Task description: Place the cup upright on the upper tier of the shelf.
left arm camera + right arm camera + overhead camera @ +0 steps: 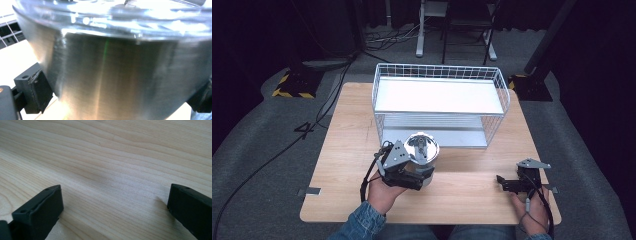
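The steel pot (pixel 422 152) stands on the wooden table (pixel 347 150), just in front of the white wire rack (pixel 439 102) and left of the table's middle. Its glass lid (pixel 422 146) is on, with a knob at the centre. In your left gripper view the brushed metal wall (pixel 107 82) looms very close, the lid's rim (pixel 112 22) shining across the top.

Your left gripper (pixel 412 175) has the pot between its jaws: one black jaw sits against the wall at the lower left of that view, the other at the far right edge. The jaws are spread wide to span the pot's body, and they look to be pressing on it, though the right-hand contact is cut off by the picture's edge, so you cannot be wholly sure there. Your left hand (pixel 384 192) holds that gripper from behind, a denim sleeve (pixel 362 222) at the wrist.

Your right gripper (pixel 507 184) rests well apart from the pot, near the table's front right corner, pointing left. Its jaws stand wide apart with bare wood grain (pixel 112 177) between them, holding nothing. Your right hand (pixel 532 207) grips it from behind.
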Motion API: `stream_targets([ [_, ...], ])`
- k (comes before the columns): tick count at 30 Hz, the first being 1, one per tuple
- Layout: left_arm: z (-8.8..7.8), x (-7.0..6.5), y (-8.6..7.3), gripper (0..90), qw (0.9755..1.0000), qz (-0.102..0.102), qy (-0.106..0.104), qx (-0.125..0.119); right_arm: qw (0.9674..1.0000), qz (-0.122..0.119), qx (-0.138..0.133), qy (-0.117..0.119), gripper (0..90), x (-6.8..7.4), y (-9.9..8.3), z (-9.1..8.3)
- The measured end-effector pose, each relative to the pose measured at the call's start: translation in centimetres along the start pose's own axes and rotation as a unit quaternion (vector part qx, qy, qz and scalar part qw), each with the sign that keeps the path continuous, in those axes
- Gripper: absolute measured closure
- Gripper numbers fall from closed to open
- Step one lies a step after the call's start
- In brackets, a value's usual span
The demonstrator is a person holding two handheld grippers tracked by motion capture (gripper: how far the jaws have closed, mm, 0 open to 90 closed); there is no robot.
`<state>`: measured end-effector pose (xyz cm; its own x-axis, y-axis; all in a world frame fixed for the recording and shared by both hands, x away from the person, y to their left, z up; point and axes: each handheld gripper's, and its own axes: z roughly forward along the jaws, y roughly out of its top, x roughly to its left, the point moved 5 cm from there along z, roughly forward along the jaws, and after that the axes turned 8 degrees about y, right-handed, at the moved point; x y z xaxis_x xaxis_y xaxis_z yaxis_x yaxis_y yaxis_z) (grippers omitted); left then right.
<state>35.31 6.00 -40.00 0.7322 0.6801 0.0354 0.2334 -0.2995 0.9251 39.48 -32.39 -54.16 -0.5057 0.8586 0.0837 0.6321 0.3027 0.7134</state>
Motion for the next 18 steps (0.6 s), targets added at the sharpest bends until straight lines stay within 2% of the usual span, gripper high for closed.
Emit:
stream_targets([
  [5,-0.2,0.3,1.4,3.5,1.0,0.004,-0.003,-0.004,1.0,0.0,0.0,0.0,0.4,0.0,0.0,0.0],
  [6,-0.3,0.5,2.1,3.5,1.0,0.007,-0.003,-0.004,1.0,0.001,-0.001,0.0,0.4,0.0,0.0,0.0],
  [10,-0.4,0.9,3.2,3.5,1.0,0.005,-0.005,-0.004,1.0,0.001,-0.001,0.0,0.4,0.0,0.0,0.0],
  [11,-0.4,1.2,4.0,3.5,1.0,0.003,-0.007,-0.004,1.0,0.001,-0.001,0.0,0.4,0.0,0.0,0.0],
  [15,-0.5,1.6,5.1,3.6,1.0,0.006,-0.002,-0.006,1.0,0.001,-0.001,0.001,0.4,0.0,0.1,0.1],
  [18,-0.5,2.1,6.6,3.5,0.9999,0.006,-0.003,-0.01,1.0,0.001,0.0,0.001,0.4,0.0,0.1,0.1],
])
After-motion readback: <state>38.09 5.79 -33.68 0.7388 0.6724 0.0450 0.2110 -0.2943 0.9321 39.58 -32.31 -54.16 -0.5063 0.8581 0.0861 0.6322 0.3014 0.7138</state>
